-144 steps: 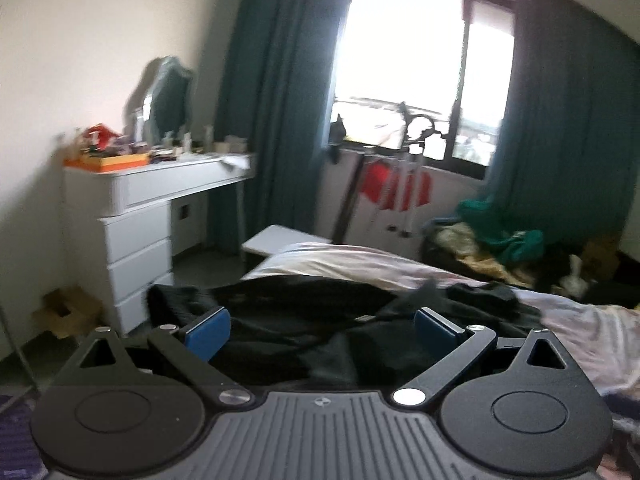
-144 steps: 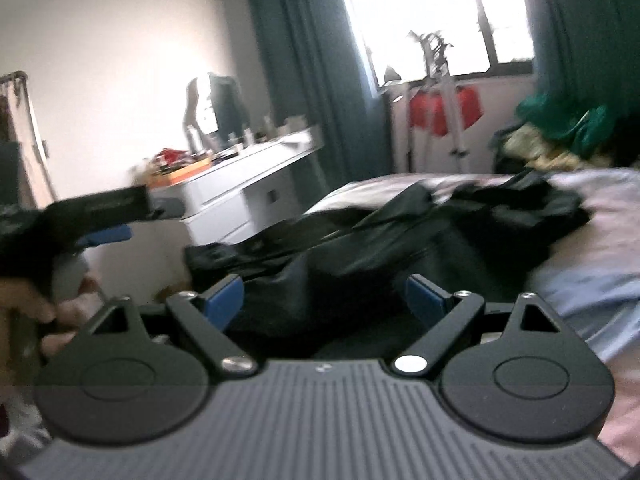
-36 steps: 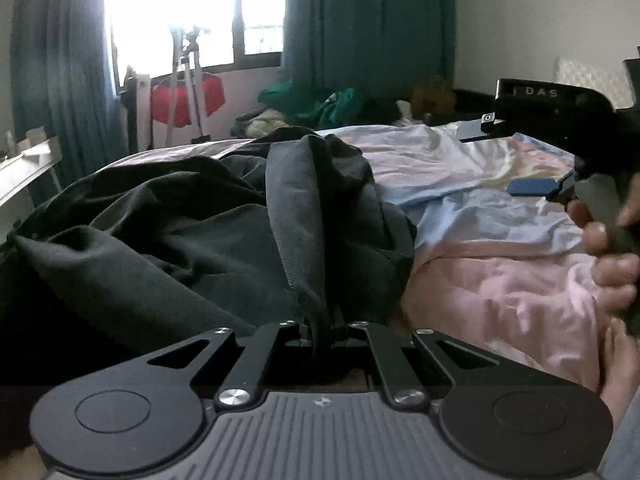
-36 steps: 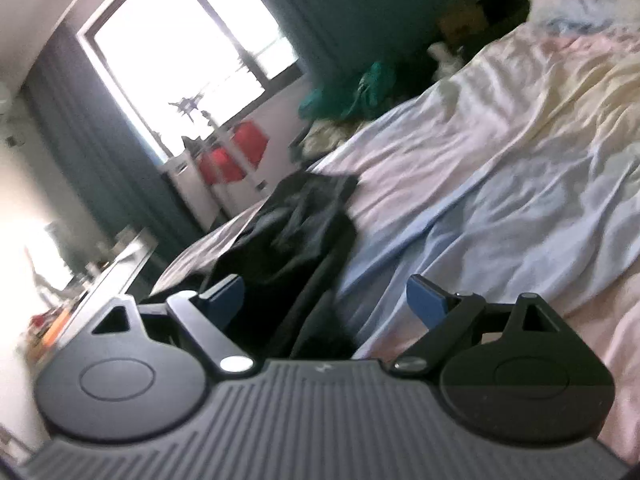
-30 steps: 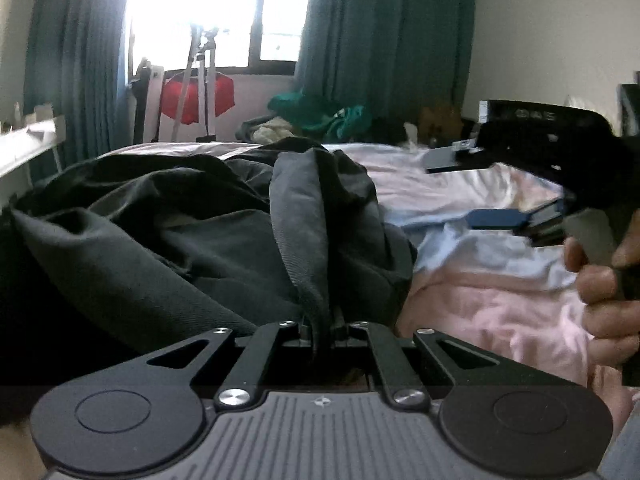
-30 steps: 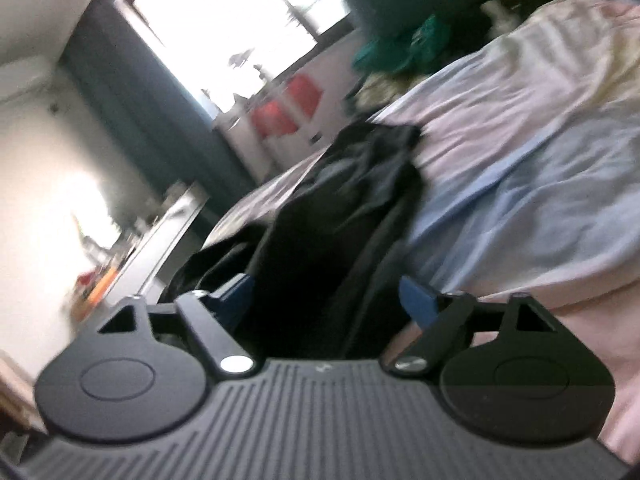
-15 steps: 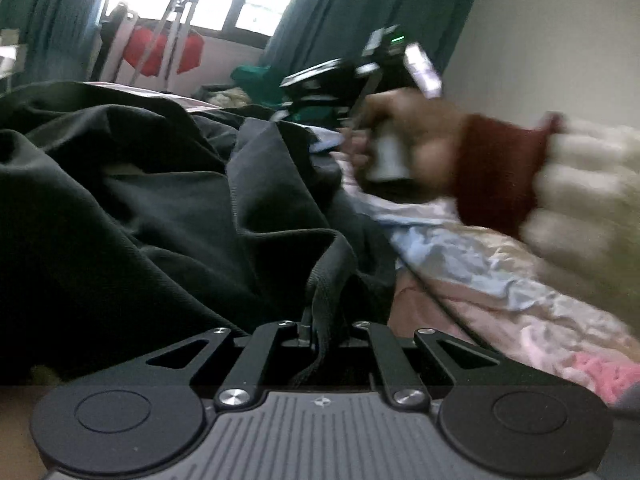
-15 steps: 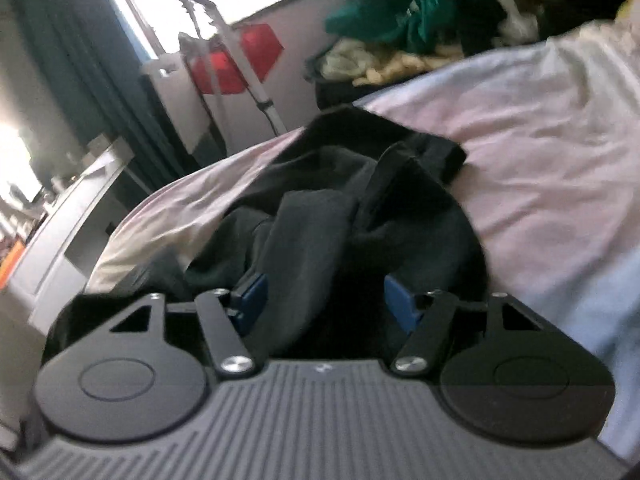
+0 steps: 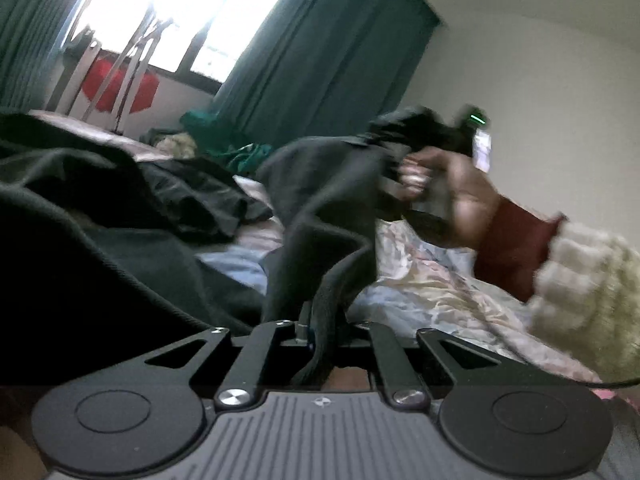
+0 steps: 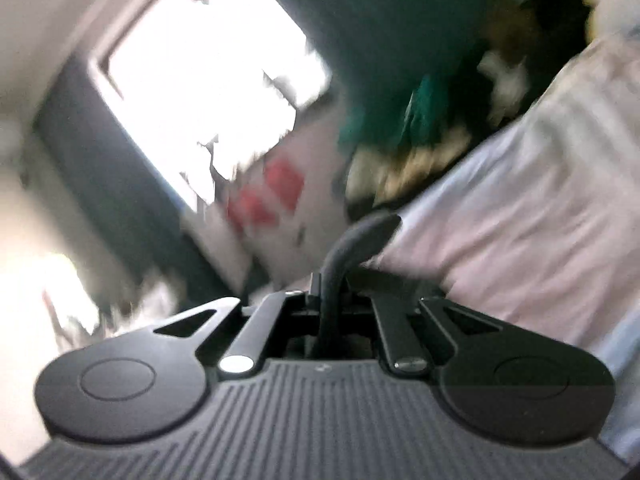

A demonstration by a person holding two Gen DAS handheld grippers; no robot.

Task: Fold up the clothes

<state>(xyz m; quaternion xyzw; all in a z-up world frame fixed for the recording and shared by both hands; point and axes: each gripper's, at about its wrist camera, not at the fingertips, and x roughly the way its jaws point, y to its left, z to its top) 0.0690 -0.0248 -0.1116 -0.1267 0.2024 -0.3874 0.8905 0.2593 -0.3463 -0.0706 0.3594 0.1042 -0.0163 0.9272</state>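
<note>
A black garment [image 9: 100, 216] lies heaped on the bed [image 9: 432, 280]. My left gripper [image 9: 320, 320] is shut on a thick edge of the garment, which rises from the closed jaws. In the left wrist view the right gripper [image 9: 404, 140], held by a hand in a cream and red sleeve, lifts another part of the same garment above the bed. In the blurred right wrist view my right gripper [image 10: 332, 280] is shut on a dark strip of the garment [image 10: 352, 240] that sticks up from between the jaws.
The bed sheet [image 10: 520, 208] is pink and pale blue. Teal curtains [image 9: 320, 60] flank a bright window [image 9: 160, 12]. A tripod with a red item [image 9: 116, 84] stands by the window. A pile of green and yellow clothes [image 9: 224, 152] lies beyond the bed.
My right gripper closed on the black garment and lifted it up and to the right, swinging its view fast. My left gripper stayed shut on the garment's edge.
</note>
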